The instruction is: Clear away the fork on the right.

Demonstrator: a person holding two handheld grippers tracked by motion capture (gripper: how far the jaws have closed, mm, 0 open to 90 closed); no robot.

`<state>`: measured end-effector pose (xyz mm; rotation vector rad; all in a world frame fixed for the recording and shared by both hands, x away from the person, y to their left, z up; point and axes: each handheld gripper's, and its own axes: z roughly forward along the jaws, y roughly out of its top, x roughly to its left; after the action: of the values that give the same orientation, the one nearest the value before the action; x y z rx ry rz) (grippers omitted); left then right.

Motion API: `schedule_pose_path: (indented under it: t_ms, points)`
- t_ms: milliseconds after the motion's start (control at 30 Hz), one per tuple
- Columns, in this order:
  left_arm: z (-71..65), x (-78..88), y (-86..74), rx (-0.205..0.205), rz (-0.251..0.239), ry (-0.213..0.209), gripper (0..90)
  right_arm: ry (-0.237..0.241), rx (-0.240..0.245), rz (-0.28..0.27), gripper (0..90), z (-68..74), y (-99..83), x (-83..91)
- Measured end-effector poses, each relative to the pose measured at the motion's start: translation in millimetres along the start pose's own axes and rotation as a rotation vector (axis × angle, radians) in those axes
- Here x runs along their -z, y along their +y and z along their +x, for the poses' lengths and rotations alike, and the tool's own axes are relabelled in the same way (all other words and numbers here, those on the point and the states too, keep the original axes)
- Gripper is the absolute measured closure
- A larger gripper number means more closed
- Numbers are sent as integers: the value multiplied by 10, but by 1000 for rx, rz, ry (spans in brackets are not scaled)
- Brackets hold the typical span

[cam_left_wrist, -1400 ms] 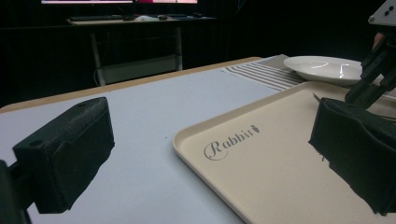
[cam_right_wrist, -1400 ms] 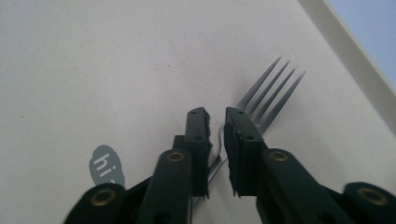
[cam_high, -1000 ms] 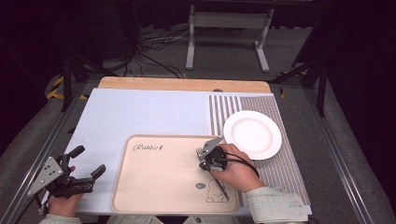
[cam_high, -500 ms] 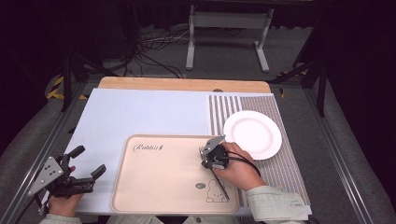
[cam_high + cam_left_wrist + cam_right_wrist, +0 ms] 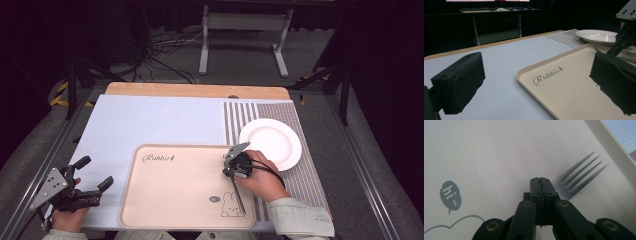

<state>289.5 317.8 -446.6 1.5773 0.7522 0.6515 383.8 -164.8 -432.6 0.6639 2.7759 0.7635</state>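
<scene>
A beige tray (image 5: 170,195) printed with "Rabbit" and a rabbit drawing lies at the table's near edge. A metal fork (image 5: 579,172) rests on its right part, and the fork's handle (image 5: 239,197) runs toward the person. My right gripper (image 5: 232,167) is over the fork with its jaws pressed together. In the right gripper view the right gripper (image 5: 540,181) covers the fork's neck and the tines stick out past it; nothing shows between the jaws. My left gripper (image 5: 95,172) is held wide open left of the tray, low over the mat, and the left gripper (image 5: 536,82) holds nothing.
A white plate (image 5: 270,143) sits on a striped placemat (image 5: 300,180) right of the tray. A pale blue mat (image 5: 150,125) covers the table; a wooden strip (image 5: 195,90) runs along the far edge. Metal rails flank both sides.
My right gripper and hand have shifted slightly right and toward the person over the fork. The left gripper has not moved.
</scene>
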Motion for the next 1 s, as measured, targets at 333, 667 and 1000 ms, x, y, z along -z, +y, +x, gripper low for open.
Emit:
schedule_pose_path:
  t_ms: [333,667,1000]
  points:
    - [0,-1,0,0,1,-1,4,-17,-34,-6,900,-77,-95,52]
    - [2,-5,-2,-3,6,-5,4,-28,-65,-8,899,-111,-154,86]
    - [2,-16,-2,1,5,-6,4,-38,-97,-10,888,-127,-201,113]
